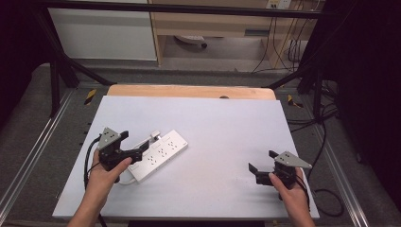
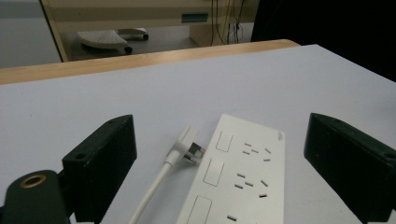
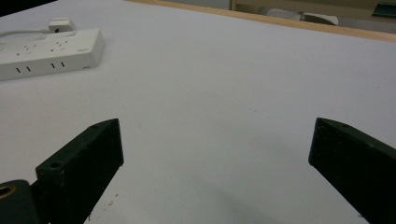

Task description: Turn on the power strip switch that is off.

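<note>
We see white rectangular plastic power strip (image 1: 158, 155) lying flat, left of centre in high view, on pale grey table top (image 1: 222, 137). White plug (image 2: 188, 145) with white cable (image 2: 152, 191) lies just beside strip's long edge. Our left gripper (image 1: 135, 143) jaws wide apart, holding nothing, near strip's lower-left end. Our right gripper (image 1: 262, 161) at lower right of frame, jaws spread wide, empty, well apart from strip.

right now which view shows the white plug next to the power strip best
The left gripper view: the plug lies close between the open jaws, prongs visible beside the power strip. The high view shows it small at the strip's far edge; the right gripper view shows it distant at top left.
</note>
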### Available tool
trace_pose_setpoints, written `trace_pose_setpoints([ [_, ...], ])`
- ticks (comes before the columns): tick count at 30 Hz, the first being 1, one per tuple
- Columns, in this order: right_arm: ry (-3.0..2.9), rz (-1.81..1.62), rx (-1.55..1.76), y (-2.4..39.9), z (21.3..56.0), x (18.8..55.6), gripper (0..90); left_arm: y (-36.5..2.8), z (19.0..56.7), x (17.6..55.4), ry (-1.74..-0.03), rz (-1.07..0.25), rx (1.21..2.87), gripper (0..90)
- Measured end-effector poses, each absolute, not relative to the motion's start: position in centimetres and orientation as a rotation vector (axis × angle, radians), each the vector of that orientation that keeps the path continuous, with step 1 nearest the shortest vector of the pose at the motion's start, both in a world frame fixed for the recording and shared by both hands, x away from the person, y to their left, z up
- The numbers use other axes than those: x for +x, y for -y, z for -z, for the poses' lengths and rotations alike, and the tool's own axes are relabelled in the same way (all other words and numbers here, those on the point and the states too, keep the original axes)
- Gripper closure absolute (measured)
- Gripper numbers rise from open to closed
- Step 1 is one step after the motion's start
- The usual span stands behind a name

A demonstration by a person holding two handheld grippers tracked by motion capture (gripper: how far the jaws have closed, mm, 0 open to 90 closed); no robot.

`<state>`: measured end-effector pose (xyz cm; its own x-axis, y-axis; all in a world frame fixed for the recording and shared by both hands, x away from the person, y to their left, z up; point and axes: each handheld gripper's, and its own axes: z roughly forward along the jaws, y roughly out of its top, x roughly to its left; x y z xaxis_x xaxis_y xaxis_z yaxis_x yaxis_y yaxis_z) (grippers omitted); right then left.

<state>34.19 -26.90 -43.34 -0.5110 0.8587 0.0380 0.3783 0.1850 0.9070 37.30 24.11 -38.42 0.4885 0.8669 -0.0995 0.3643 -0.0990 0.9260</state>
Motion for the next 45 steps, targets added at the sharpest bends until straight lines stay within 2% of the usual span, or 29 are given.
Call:
trace_pose_setpoints([
  [8, -1.989, -1.291, 1.158, 26.9, 43.4, 34.2, 3.4, -24.1, 38.9, 37.3, -1.070, -0.586, 1.706, 9.6],
  [15, -1.992, -1.287, 1.165, 27.0, 43.5, 34.3, 3.3, -24.0, 39.1, 37.4, -1.068, -0.567, 1.722, 14.7],
  [29, -2.003, -1.286, 1.161, 26.9, 43.6, 34.3, 3.2, -23.8, 39.4, 37.5, -1.040, -0.538, 1.769, 42.1],
  [45, -1.995, -1.294, 1.164, 27.2, 43.6, 34.3, 3.2, -24.0, 40.3, 37.7, -1.053, -0.515, 1.834, 67.0],
])
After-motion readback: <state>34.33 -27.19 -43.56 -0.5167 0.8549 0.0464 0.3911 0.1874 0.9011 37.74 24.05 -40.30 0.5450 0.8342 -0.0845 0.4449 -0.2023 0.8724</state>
